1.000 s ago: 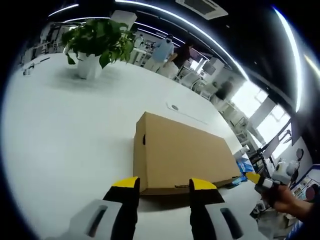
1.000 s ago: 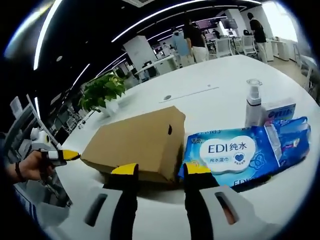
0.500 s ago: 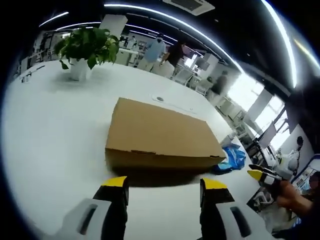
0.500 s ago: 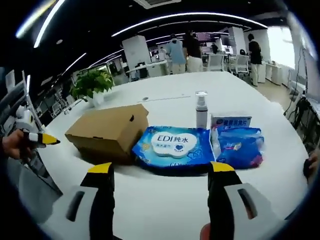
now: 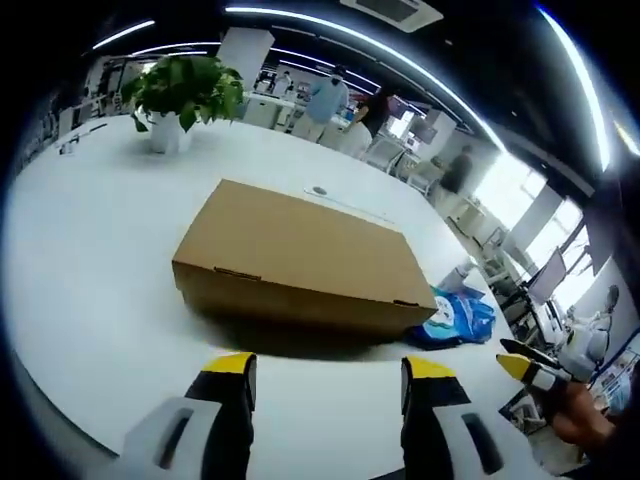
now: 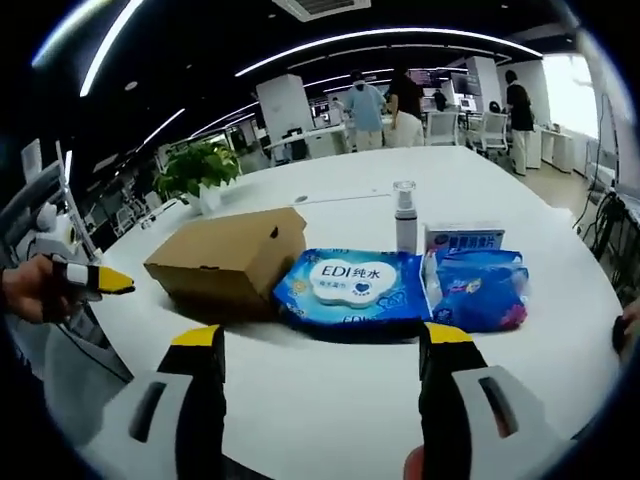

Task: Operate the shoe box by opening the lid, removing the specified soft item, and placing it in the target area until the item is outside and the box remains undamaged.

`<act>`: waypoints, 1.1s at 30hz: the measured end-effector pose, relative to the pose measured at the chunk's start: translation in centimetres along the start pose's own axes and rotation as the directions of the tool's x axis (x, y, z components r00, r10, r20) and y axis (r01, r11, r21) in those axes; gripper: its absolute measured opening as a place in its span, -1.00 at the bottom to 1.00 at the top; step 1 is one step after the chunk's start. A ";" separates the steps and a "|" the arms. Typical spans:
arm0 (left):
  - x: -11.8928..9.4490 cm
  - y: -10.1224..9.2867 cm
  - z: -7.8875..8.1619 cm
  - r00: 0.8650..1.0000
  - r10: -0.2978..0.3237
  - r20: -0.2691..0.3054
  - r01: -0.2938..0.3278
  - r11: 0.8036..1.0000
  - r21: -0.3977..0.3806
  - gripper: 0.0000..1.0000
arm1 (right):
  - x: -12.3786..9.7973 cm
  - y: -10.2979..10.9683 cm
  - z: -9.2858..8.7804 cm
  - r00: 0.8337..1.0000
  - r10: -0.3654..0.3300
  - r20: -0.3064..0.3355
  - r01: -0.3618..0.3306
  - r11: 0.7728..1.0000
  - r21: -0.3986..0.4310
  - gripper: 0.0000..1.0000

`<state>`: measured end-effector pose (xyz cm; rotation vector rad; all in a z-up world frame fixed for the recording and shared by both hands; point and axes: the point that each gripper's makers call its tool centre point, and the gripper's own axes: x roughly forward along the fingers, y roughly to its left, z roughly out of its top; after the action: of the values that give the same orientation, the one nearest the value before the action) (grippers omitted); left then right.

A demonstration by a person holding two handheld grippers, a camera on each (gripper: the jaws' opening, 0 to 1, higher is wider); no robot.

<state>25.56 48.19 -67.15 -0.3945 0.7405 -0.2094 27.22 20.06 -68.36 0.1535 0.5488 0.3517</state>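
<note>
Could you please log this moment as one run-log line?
left gripper: open | right gripper: open | shoe box: lid closed, untouched | wipes pack: beside box

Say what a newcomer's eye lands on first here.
The closed cardboard shoe box sits mid-table on the white table. Beside it lies a blue EDI wipes pack, with a pump bottle behind. Both grippers, left and right, hover open, short of the box.

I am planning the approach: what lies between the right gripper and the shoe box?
In the right gripper view, only bare white table separates the right gripper from the closed shoe box.
</note>
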 end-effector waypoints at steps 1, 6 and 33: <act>-0.1 0.0 0.0 1.000 0.005 0.005 -0.005 1.000 -0.015 0.19 | -0.1 -0.2 0.1 1.000 0.002 0.003 -0.002 1.000 0.005 0.50; -0.6 -0.5 -0.2 0.999 0.029 0.017 -0.029 1.000 -0.003 0.19 | -0.3 -0.8 1.2 1.000 0.016 0.022 -0.016 1.000 0.022 0.48; -2.5 0.2 0.6 0.992 0.078 0.100 -0.070 0.995 -0.073 0.19 | 0.0 -1.2 2.6 0.997 0.061 0.037 -0.062 0.998 0.026 0.41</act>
<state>24.20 49.38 -65.29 -0.4401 0.6614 -0.0929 28.94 18.83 -66.45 0.2029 0.5139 0.4003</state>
